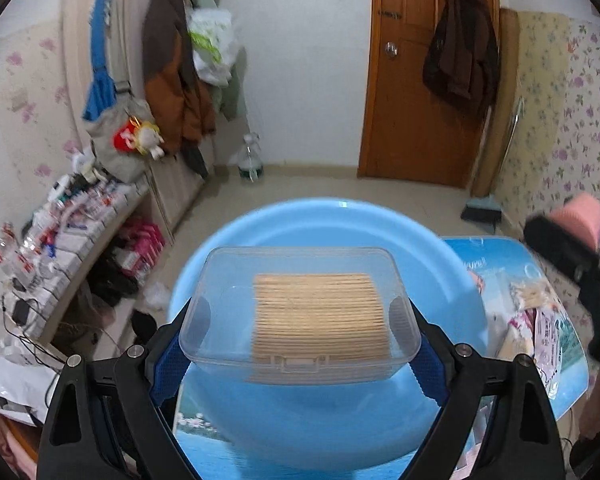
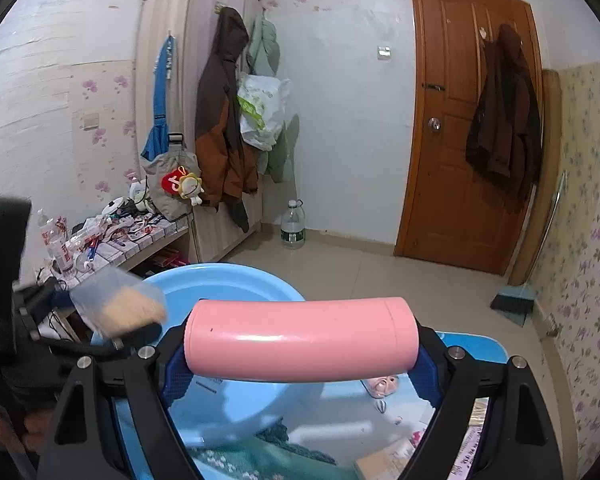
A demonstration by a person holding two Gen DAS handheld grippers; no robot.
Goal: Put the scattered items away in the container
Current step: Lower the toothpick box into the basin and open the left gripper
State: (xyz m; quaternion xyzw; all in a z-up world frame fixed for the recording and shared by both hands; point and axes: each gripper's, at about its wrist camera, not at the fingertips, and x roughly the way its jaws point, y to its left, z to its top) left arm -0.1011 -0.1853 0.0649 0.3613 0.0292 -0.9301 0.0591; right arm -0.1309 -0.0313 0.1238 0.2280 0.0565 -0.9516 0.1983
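Observation:
My left gripper (image 1: 300,320) is shut on a clear plastic box of toothpicks (image 1: 300,312) and holds it in the air above the blue basin (image 1: 340,224). My right gripper (image 2: 300,344) is shut on a pink cylindrical bottle (image 2: 300,338), held crosswise above the table to the right of the blue basin (image 2: 220,280). The right gripper with the pink bottle (image 1: 580,216) shows at the right edge of the left wrist view. The left gripper with the toothpick box (image 2: 120,306) shows blurred at the left of the right wrist view.
The basin sits on a small table with a blue printed cover (image 1: 500,264). Packets and papers (image 1: 540,312) lie on its right part, and a pink item (image 2: 382,386) and a carton (image 2: 384,464) lie below the bottle. A cluttered shelf (image 1: 60,240) stands at the left.

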